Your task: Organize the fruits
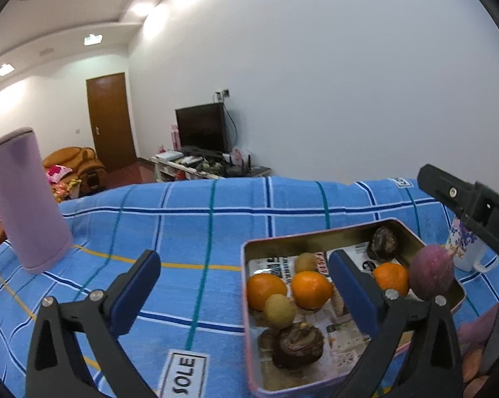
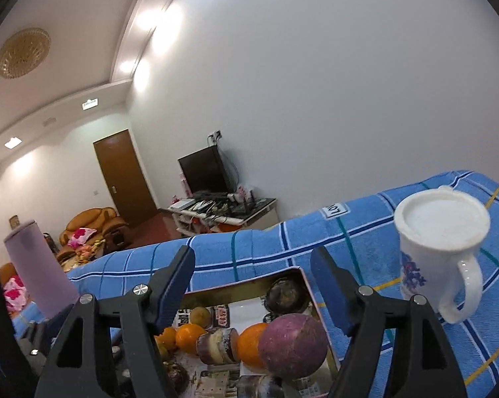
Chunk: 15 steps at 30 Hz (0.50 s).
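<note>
While both my left gripper [image 1: 246, 285] and right gripper [image 2: 252, 285] hang spread and empty over the tin [image 1: 315, 237], I judge sorting nearly done. Next, I check the purple fruit [image 2: 292, 345] sits steady.

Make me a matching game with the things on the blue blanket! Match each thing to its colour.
Things:
1. tall tumbler
2. mug
3. round fruit by the tin's right wall
4. tin's inside wall

Colours:
A. gold
B. white with purple flowers
C. lilac
D. reddish purple

Pairs: 1-C, 2-B, 3-D, 4-A
</note>
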{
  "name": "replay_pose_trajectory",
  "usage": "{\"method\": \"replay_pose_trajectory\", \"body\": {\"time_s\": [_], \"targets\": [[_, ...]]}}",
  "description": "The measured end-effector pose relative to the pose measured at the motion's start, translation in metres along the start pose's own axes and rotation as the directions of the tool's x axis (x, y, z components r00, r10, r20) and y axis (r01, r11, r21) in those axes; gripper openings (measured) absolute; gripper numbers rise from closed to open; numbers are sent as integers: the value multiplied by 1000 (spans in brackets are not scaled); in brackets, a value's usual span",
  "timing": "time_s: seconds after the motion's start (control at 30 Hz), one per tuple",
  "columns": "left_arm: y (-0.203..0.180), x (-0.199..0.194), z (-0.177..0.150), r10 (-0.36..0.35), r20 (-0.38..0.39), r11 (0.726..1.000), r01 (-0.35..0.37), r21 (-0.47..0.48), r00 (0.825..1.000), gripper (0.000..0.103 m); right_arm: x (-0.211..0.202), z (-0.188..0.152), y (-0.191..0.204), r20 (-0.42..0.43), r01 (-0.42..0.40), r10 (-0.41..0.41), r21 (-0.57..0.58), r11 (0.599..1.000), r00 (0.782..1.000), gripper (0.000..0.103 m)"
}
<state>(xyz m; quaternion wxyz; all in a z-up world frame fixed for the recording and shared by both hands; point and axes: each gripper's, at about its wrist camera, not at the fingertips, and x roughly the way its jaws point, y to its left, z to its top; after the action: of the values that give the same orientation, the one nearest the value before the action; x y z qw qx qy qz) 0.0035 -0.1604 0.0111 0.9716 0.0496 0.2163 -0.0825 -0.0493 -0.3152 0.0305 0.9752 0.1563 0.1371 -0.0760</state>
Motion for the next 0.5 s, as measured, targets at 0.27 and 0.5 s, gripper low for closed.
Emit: {"method": "replay_pose_trajectory", "body": {"time_s": [0.27, 0.5], "targets": [[12, -23, -7, 34, 58, 999, -33, -13, 998, 103, -23, -12, 15, 59, 96, -89, -122, 988, 994, 74], [20, -40, -14, 19, 76, 999, -16, -31, 997, 103, -55, -17, 12, 94, 116, -107, -98, 988, 990, 74]]}}
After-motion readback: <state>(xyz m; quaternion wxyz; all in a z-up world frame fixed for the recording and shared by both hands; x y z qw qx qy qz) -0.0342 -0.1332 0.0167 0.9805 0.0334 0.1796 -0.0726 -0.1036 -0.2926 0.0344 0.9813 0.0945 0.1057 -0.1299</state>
